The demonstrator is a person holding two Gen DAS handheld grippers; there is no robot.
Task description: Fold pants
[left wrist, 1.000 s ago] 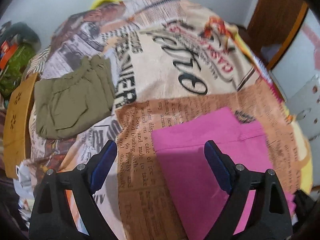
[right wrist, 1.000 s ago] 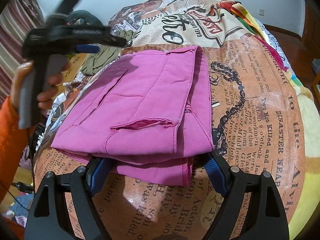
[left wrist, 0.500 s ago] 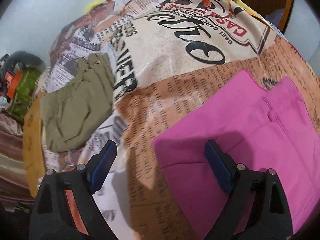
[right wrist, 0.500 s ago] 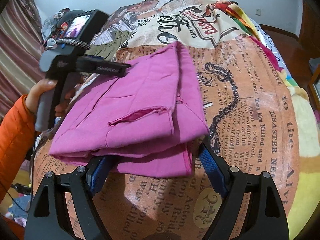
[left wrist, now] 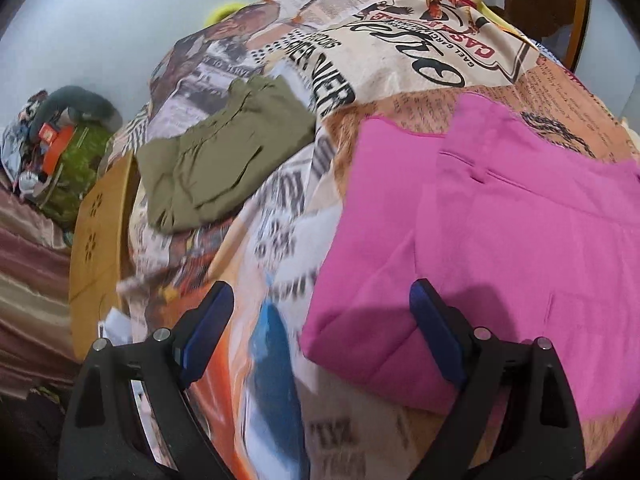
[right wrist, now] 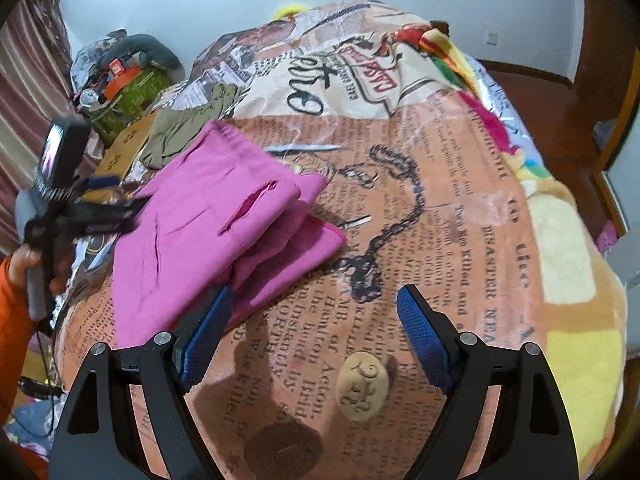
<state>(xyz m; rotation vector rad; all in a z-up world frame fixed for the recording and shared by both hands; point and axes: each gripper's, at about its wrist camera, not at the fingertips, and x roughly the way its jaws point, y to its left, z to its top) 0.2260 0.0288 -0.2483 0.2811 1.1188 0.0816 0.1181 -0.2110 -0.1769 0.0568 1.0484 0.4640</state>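
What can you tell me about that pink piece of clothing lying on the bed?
The pink pants are a plain magenta woven fabric, folded into a thick, roughly rectangular bundle of several layers. A slit pocket opening and seams show on the top layer. They lie flat on the newspaper-print bedspread, near folded olive pants but apart from them. Neither hand-held gripper grips them: the left hand-held gripper hangs open over their corner, and the right hand-held gripper stands open beside their edge.
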